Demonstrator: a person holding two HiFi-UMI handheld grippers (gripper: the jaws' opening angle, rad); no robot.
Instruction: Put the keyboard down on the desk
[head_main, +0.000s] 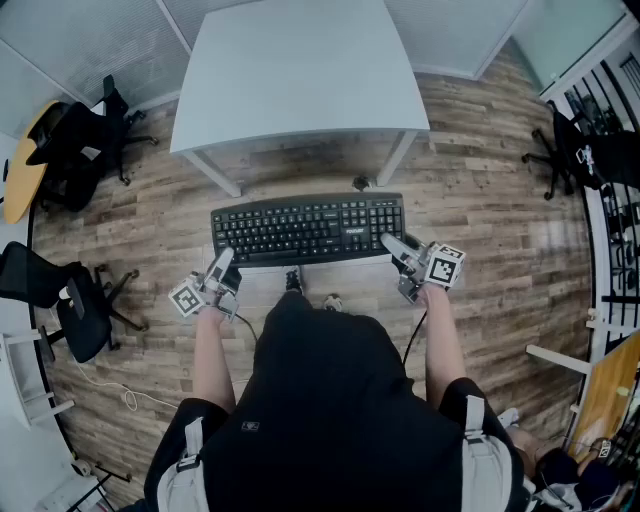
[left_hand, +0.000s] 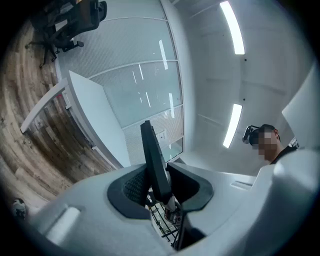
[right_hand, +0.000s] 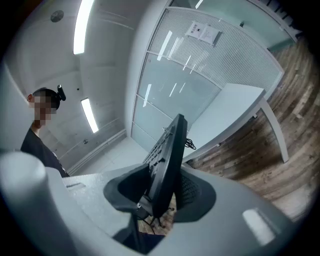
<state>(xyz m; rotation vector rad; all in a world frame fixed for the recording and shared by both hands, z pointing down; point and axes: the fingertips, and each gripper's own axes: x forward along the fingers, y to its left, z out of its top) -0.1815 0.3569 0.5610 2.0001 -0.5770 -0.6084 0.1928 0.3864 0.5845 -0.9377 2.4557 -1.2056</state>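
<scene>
Here, in the head view, the person is holding a black keyboard (head_main: 308, 229) level between the two grippers, just short of the white desk (head_main: 300, 70) and over the wooden floor (head_main: 480, 200). The left gripper (head_main: 224, 262) is gripping the keyboard's near left corner and the right gripper (head_main: 392, 246) is gripping its near right corner. Nothing of the keyboard is resting on the desk. Two black office chairs (head_main: 75, 150) are standing to the left of the desk.

In the left gripper view, the jaws are closing on the keyboard (left_hand: 154, 160), which is showing edge-on. The left gripper (left_hand: 160, 185) is pressing its ribbed pads (left_hand: 135, 187) against the two faces. The desk (left_hand: 95, 117) is lying beyond, in front of a glass partition (left_hand: 140, 80).

In the right gripper view, the right gripper (right_hand: 162, 192) is likewise clamping the keyboard (right_hand: 167, 160) edge-on between its jaws. The keyboard's cable (right_hand: 190, 144) is curling at the far end, and the desk (right_hand: 225, 112) is standing behind it.
</scene>
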